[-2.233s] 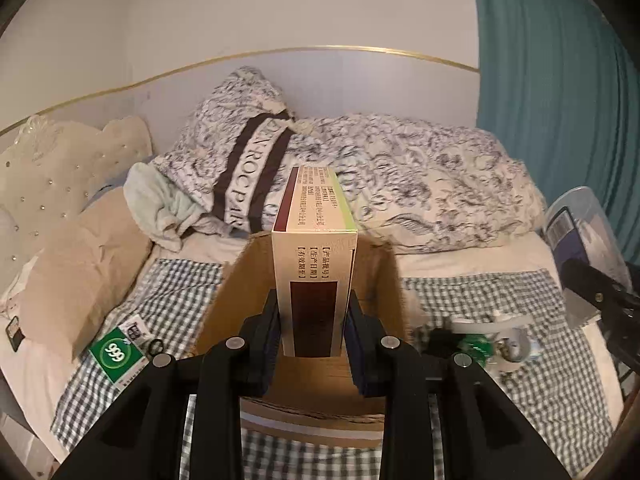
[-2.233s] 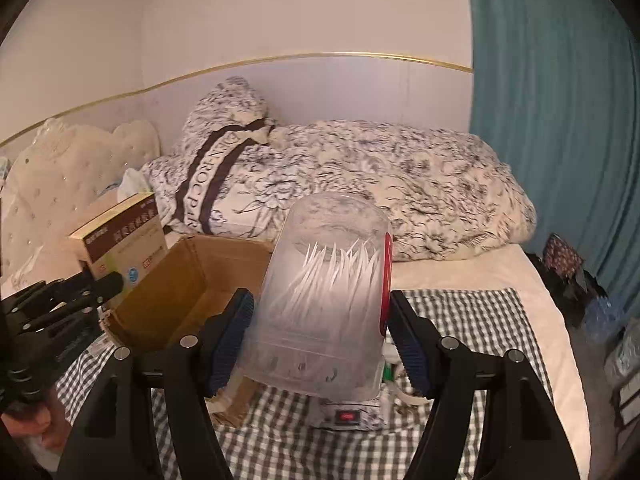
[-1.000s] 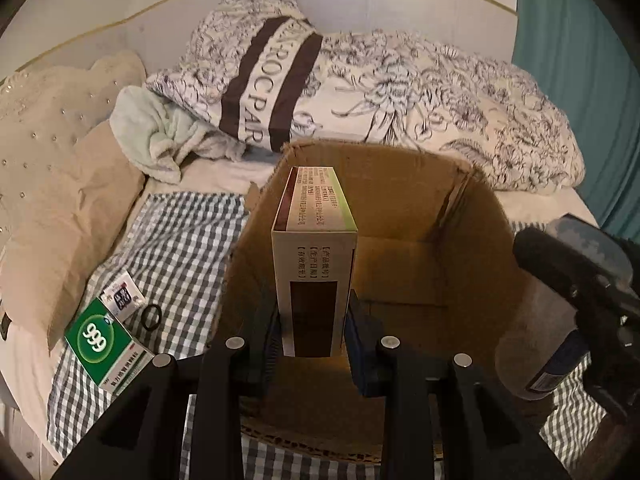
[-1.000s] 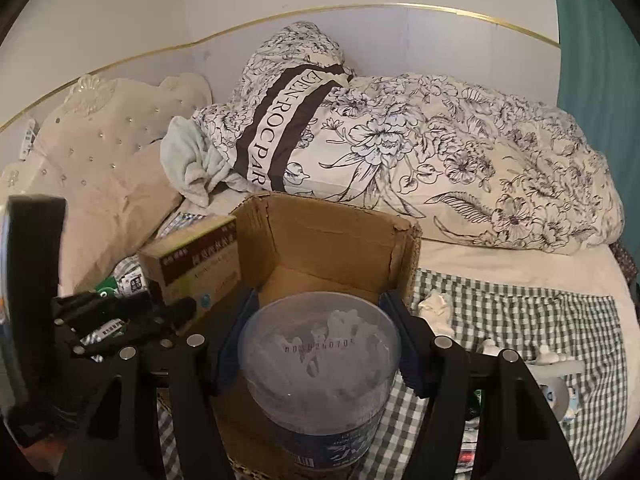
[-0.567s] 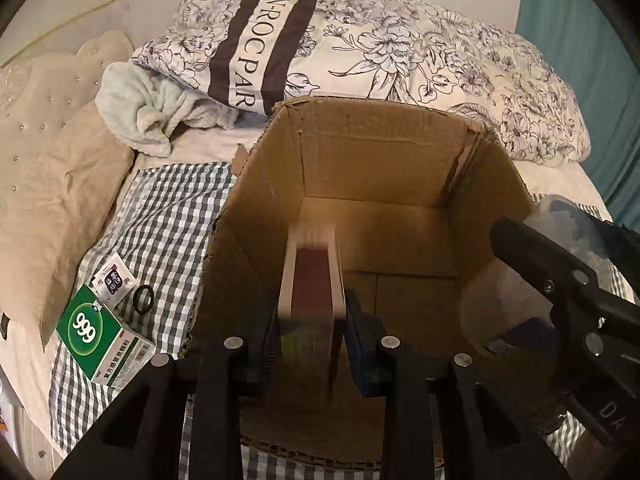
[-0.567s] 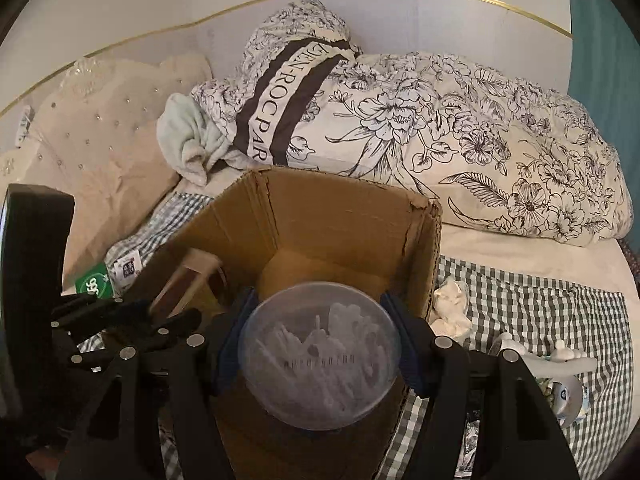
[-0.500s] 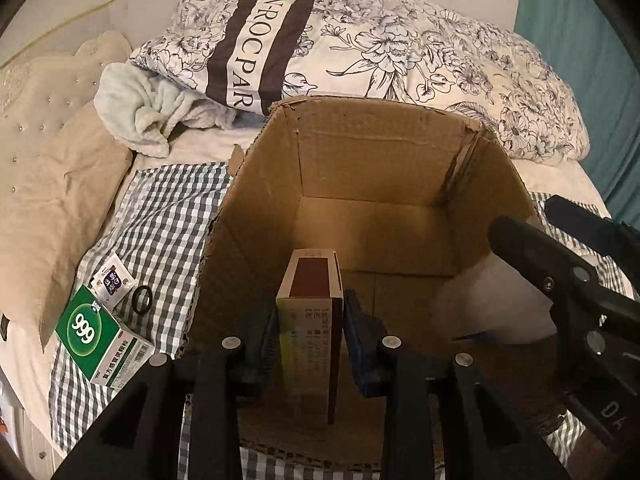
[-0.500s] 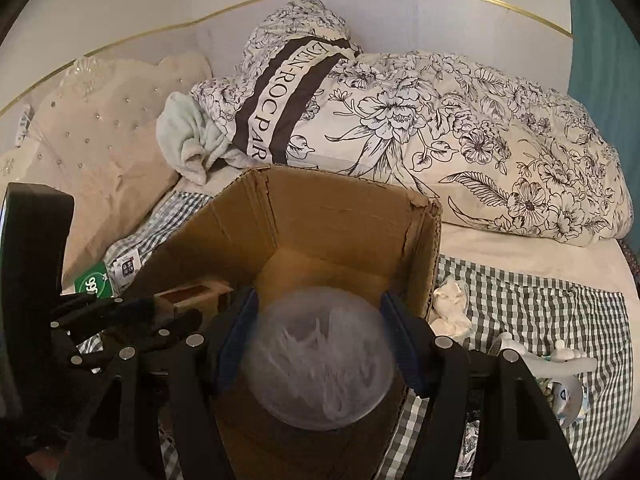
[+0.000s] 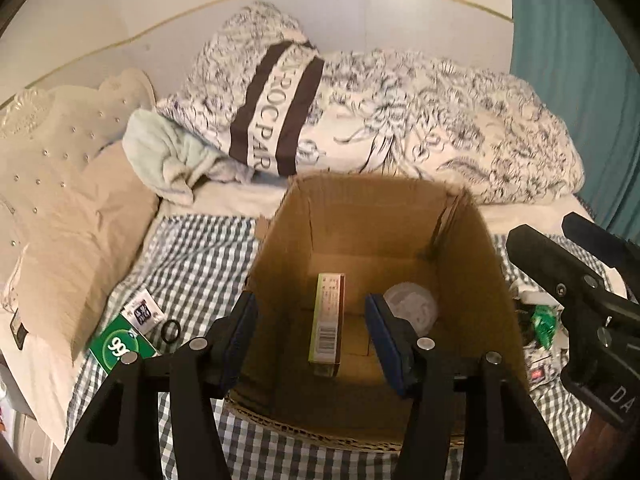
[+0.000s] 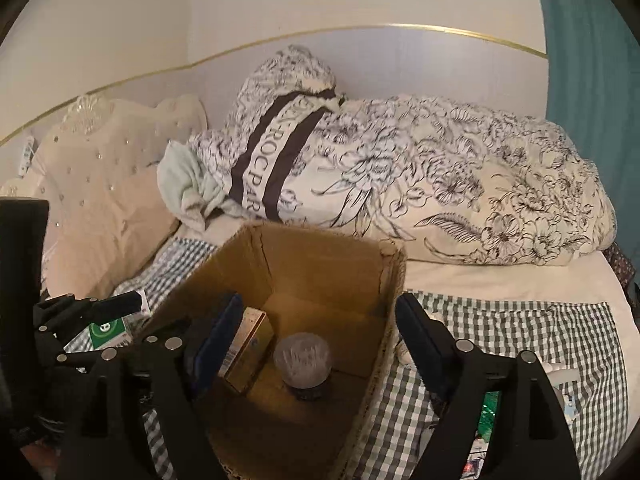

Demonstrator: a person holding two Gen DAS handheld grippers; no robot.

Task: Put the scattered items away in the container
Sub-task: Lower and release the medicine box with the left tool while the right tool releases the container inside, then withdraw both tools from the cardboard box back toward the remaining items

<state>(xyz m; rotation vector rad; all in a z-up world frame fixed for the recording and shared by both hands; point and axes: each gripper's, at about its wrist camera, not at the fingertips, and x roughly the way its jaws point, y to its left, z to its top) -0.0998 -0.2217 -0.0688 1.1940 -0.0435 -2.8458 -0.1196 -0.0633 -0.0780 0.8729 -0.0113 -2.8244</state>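
Both grippers are hovering above the box [image 9: 376, 216] at frame centre, jaws spread apart and holding nothing: left gripper [image 9: 316, 332], right gripper [image 10: 316, 344].

Carton [image 9: 328, 320] is standing on edge on the box floor, centre of the left view. Jar [image 10: 303, 364] is sitting upright just beside it, to the carton's right; whether they are touching I cannot tell.

Judgement: the drop step looks finished for these two; the fetch step is coming up.

Loose items are lying on the checked blanket [image 9: 200, 256]: green pack [image 9: 120, 346], sachet [image 9: 141, 312] and ring [image 9: 171, 331] at lower left; a green wrapper [image 9: 544, 320] among clutter at right, details unclear.

Next move calls for lifting clear of the box walls, then swinging each gripper outward to its own side.
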